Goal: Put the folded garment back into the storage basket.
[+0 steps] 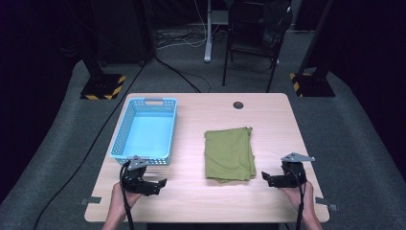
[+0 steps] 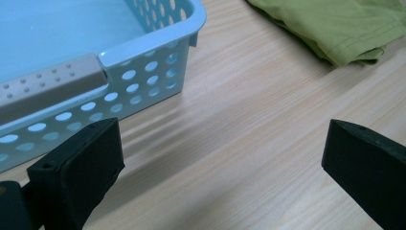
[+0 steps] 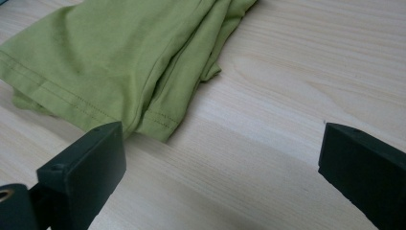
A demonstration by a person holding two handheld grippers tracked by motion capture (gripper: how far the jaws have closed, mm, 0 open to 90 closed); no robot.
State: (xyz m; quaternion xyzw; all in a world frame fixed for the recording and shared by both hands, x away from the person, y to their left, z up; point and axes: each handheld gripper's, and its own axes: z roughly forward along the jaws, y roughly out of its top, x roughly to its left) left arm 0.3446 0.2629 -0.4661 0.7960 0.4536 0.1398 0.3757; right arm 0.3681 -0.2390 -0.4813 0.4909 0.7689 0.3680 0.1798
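Lay folded, the green cloth (image 1: pixel 229 154), mid-tabletop (image 1: pixel 201 201) beside the blue basket (image 1: pixel 145 130). Stood wide and empty, left gripper (image 1: pixel 154 185) and right gripper (image 1: pixel 273 179). Risked snagging just the top layer, unfolding the cloth.

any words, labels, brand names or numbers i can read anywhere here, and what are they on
None: no readable text in any view.
The folded green cloth shows only stitched hems, no tag or print.
The blue basket has holes in its walls and raised dots on its grey handle, no lettering.
The table is bare wood grain.
The yellow-and-black stripes on the stand bases are hazard markings, not text.
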